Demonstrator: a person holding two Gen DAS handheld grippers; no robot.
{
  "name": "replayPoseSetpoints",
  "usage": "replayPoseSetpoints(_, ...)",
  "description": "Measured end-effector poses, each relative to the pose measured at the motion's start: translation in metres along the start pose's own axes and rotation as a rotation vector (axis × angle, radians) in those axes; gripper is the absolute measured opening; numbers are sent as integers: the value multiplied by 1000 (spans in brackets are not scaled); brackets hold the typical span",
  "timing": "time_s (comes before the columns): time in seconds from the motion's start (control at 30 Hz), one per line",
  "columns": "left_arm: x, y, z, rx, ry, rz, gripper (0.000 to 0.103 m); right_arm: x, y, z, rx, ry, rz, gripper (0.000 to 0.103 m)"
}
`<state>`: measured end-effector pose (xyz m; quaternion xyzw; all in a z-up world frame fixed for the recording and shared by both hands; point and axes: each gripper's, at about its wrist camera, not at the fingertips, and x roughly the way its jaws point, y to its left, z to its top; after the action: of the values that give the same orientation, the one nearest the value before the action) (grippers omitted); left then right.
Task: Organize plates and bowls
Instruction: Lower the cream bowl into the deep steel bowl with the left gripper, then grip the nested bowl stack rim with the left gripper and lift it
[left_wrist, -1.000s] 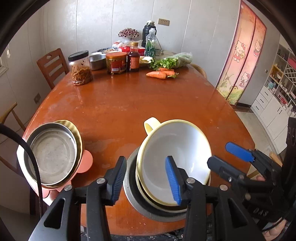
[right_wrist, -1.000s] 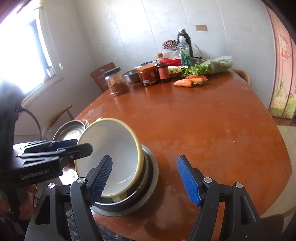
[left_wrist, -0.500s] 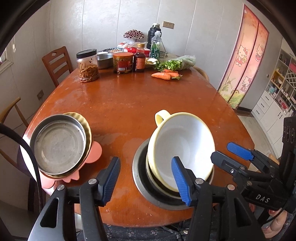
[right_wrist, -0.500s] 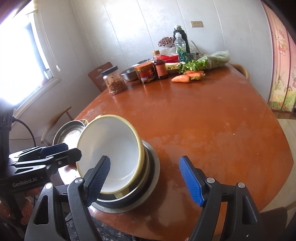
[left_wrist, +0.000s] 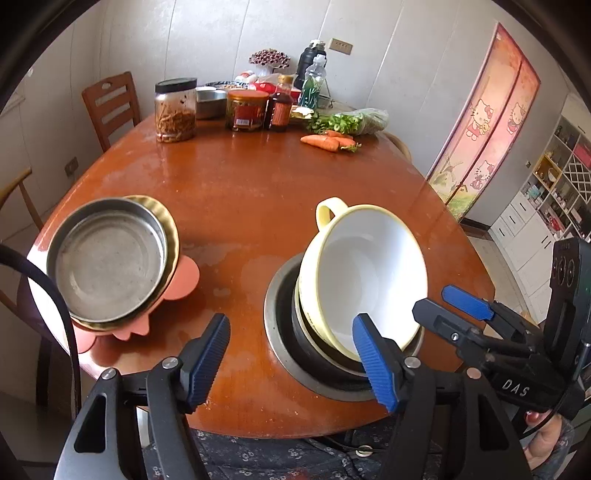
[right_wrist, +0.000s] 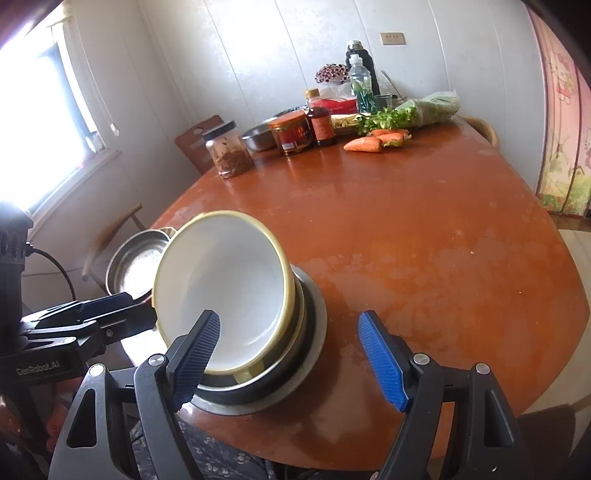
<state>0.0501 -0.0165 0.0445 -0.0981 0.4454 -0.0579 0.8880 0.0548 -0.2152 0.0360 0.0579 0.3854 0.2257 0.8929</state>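
The yellow-rimmed white bowl (left_wrist: 364, 273) sits tilted in a stack of dishes inside a wide steel basin (left_wrist: 280, 343) near the bench (left_wrist: 258, 192) front edge. At nine o'clock from it, well apart, a steel dish (left_wrist: 107, 262) rests on a gold plate (left_wrist: 171, 236) over a pink mat (left_wrist: 186, 277). The left claw (left_wrist: 291, 358) is opening, holding nothing, its right pad in front of the bowl's near rim. The right claw (right_wrist: 288, 358) stands wide and empty. Jars (left_wrist: 175, 109) and carrots (left_wrist: 325, 142) lie at twelve o'clock, far across.
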Motion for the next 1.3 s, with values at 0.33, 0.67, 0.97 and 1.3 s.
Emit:
replayPoseSetpoints(0.33,11,-4,-2,6,17,-4,72,8,0,-7,17,18,6,79)
replayPoseSetpoints(0.67,29,-2,-4,-3,60,-8,72,20,-6,-10,83,60,65,79)
replayPoseSetpoints(0.97,41,1,-6,-12,87,2,74,34,-17,-11,179,111,134,79)
replayPoseSetpoints(1.3,52,7,-9,-47,107,-12,74,42,-16,-7,175,104,183,67)
